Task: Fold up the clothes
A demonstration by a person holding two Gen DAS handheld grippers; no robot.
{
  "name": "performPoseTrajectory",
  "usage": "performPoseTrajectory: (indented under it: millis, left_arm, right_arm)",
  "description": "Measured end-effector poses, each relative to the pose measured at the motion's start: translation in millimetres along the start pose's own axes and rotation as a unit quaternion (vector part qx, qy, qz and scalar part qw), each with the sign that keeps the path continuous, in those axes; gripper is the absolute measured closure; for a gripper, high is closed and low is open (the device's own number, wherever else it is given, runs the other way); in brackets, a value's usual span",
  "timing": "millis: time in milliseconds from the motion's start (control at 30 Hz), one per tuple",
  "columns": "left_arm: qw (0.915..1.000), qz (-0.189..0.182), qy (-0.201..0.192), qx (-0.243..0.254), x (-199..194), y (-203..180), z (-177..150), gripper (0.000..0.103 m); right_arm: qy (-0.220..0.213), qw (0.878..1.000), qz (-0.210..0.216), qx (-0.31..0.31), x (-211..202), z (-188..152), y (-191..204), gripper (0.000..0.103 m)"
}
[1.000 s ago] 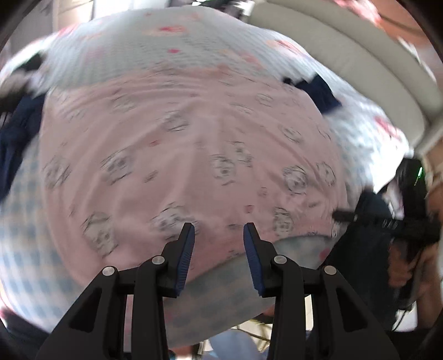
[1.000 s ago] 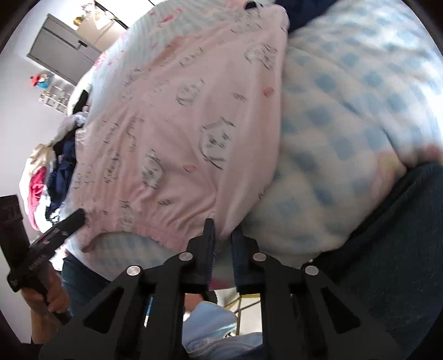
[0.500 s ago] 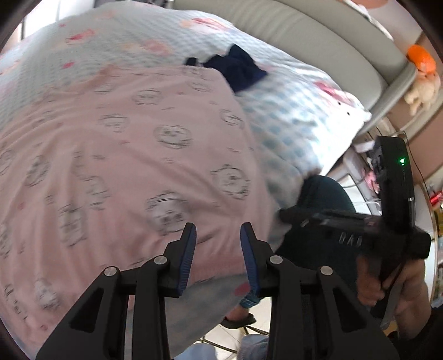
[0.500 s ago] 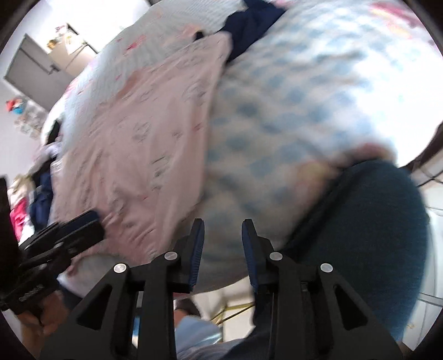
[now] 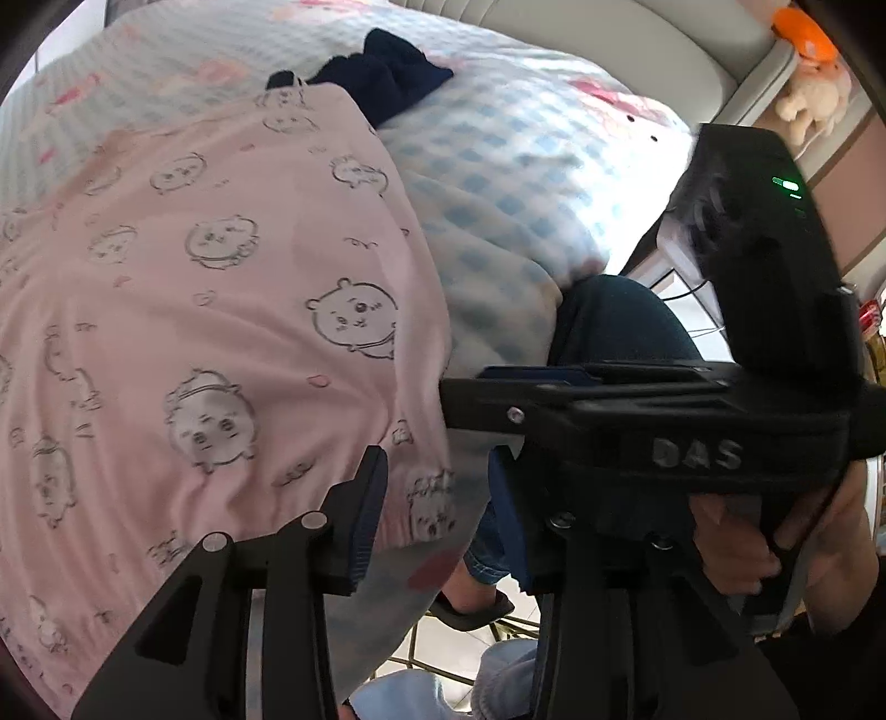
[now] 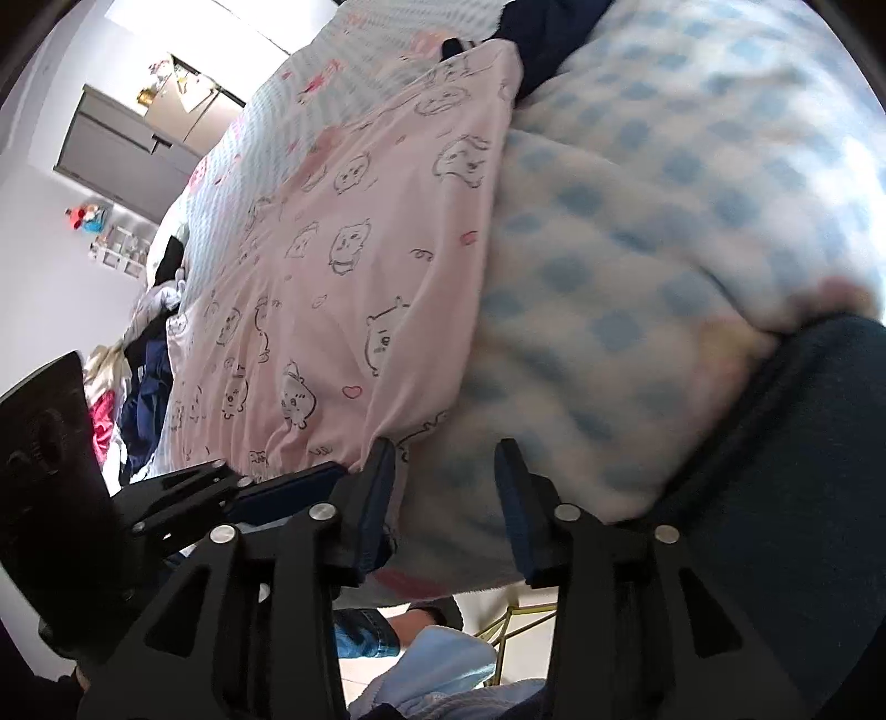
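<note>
A pink garment [image 5: 221,288] printed with cartoon animals lies spread flat on the blue-checked bed cover [image 5: 526,183]. My left gripper [image 5: 437,509] hovers over its near right corner, and its jaws are opening. The hem shows between them, but the pads do not press on it. My right gripper [image 6: 446,498] is just right of that corner of the pink garment [image 6: 343,266], above the checked cover [image 6: 637,249]. Its jaws are opening too, with only the cover behind them. Each gripper shows side-on in the other's view, the right gripper [image 5: 465,396] and the left gripper [image 6: 338,473] close together.
A navy garment [image 5: 387,77] lies crumpled at the pink garment's far corner. A person's leg in dark jeans [image 5: 609,327] presses against the bed edge, with a slippered foot [image 5: 470,603] below. A heap of clothes [image 6: 138,354] sits at the far left. A padded headboard [image 5: 637,33] is behind.
My right gripper's jaws have parted from shut at the pink hem and let it go. My left gripper has slid right along the hem to the right corner, beside the right gripper.
</note>
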State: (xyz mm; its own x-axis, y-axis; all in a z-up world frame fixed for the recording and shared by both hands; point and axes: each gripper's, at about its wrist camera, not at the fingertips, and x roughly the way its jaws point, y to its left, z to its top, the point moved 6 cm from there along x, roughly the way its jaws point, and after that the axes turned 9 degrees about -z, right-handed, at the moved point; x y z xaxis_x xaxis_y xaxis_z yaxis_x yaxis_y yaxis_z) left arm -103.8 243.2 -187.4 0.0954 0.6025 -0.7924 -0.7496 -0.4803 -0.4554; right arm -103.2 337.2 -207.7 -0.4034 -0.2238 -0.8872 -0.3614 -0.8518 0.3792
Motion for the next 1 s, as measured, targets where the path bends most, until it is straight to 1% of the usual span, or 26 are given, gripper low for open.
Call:
performPoseTrajectory:
  millis: [33,67,100,133,167,200,233,333,400,467,600,733,800,900,1000]
  left_arm:
    - [0.9999,0.010,0.002,0.003,2.8,-0.1,0.6,0.066]
    - [0.9996,0.028,0.003,0.005,4.9,0.5,1.1,0.080]
    - [0.9992,0.040,0.002,0.003,5.1,1.5,1.7,0.088]
    - [0.9991,0.041,-0.005,-0.004,2.1,3.2,2.4,0.090]
    - [0.9990,0.041,-0.012,-0.011,-1.4,4.7,3.4,0.093]
    - [0.9989,0.037,-0.024,-0.017,-6.9,6.2,4.8,0.094]
    - [0.9986,0.033,-0.035,-0.024,-13.8,8.0,6.0,0.094]
    - [0.9974,0.024,-0.054,-0.041,-33.8,15.4,7.5,0.093]
    - [0.9964,0.022,-0.063,-0.053,-44.9,23.7,6.5,0.093]
    - [0.9952,0.027,-0.069,-0.064,-51.9,32.4,3.7,0.092]
    - [0.9940,0.029,-0.064,-0.084,-54.3,46.0,-4.4,0.092]
    - [0.9930,0.055,-0.056,-0.089,-49.3,55.5,-15.4,0.092]
    - [0.9926,0.051,-0.053,-0.097,-46.3,58.5,-19.3,0.092]
    - [0.9925,0.053,-0.044,-0.101,-42.3,60.9,-25.1,0.092]
    - [0.9929,0.056,-0.035,-0.099,-37.5,61.2,-28.8,0.092]
  right_arm:
    - [-0.001,1.000,-0.006,0.003,-0.3,-1.4,-2.0,0.064]
    - [-0.002,1.000,-0.012,0.005,-0.4,-2.9,-4.0,0.065]
    - [-0.006,1.000,-0.027,0.001,-1.7,-4.6,-5.4,0.064]
    - [-0.010,0.999,-0.042,-0.004,-3.1,-6.3,-6.7,0.064]
    - [-0.011,0.999,-0.045,-0.012,-4.1,-7.8,-6.6,0.063]
    - [-0.009,0.999,-0.033,-0.017,-6.1,-8.7,-7.5,0.059]
    - [-0.006,1.000,-0.020,-0.022,-8.1,-9.6,-8.5,0.053]
    - [0.006,0.999,0.029,-0.023,-6.3,-13.7,0.6,0.049]
    - [0.014,0.999,0.041,-0.029,0.3,-15.9,7.5,0.046]
    - [0.020,0.998,0.041,-0.035,7.1,-17.6,12.2,0.046]
    - [0.025,0.999,0.022,-0.042,20.0,-17.0,17.6,0.046]
    - [0.023,0.997,0.072,-0.007,8.7,-15.4,10.4,0.043]
    - [0.021,0.996,0.085,0.002,6.4,-15.3,9.8,0.042]
    - [0.016,0.996,0.087,0.012,3.8,-15.5,6.5,0.039]
    - [0.017,0.993,0.117,0.029,-2.5,-13.7,4.4,0.036]
